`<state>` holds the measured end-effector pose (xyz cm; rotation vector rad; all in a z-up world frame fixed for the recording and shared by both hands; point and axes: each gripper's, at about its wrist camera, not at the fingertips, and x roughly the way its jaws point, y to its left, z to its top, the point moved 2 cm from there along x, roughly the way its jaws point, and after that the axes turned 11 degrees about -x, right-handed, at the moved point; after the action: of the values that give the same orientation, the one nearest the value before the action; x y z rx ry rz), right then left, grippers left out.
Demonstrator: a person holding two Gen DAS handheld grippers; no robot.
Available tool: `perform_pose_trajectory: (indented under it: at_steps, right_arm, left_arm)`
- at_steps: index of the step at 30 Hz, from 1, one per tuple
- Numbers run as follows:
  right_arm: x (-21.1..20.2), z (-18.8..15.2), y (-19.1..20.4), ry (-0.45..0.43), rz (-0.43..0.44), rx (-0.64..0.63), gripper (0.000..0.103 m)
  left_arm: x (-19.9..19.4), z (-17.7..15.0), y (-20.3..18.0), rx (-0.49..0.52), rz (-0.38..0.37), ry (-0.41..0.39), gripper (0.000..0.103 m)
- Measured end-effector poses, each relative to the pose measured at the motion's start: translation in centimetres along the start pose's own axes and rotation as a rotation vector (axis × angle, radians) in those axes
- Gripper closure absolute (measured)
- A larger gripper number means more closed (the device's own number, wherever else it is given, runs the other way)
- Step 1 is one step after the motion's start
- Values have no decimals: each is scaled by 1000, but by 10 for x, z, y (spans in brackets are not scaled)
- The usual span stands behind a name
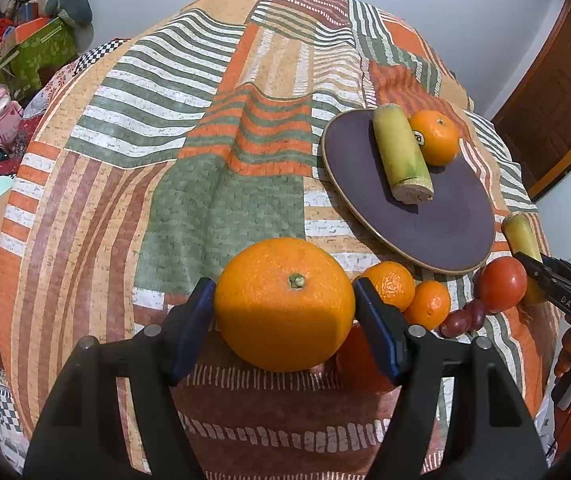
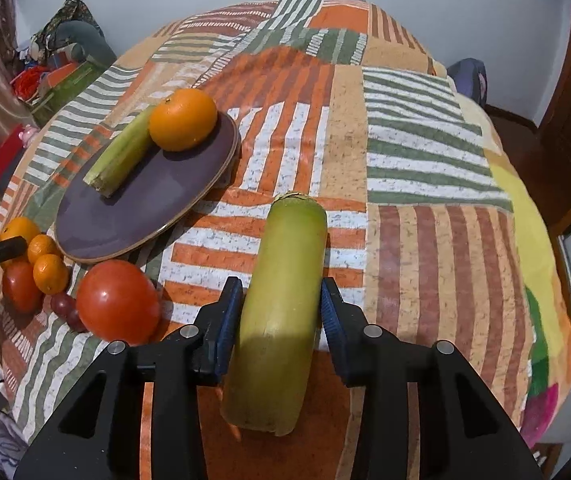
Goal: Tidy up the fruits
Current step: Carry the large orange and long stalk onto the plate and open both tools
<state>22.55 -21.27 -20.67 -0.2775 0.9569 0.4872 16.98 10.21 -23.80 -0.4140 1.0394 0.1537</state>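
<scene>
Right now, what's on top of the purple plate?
On the plate lie a yellow-green stalk piece and an orange, side by side. Whatever sits beneath them is hidden.

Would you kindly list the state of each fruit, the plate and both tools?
Big orange: held between left tool pads.
Green stalk: held in right tool.
Plate: carries a stalk and an orange.
Tomato: loose on the cloth.
Small oranges: beside the plate.
</scene>
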Motion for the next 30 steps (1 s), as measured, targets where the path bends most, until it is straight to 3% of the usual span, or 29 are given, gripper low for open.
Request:
perform_pose_trajectory:
  at_steps: [6, 16, 30]
  right_arm:
    - [-6, 8, 3, -34, -35, -38, 71]
    - [-13, 39, 12, -107, -17, -84, 71]
    - [-2, 75, 51, -156, 73, -164, 71]
  left_arm:
    - [-5, 3, -4, 16, -7, -14, 34]
    - [-16, 20, -18, 37, -38, -56, 34]
    - [0, 59, -60, 116, -60, -85, 34]
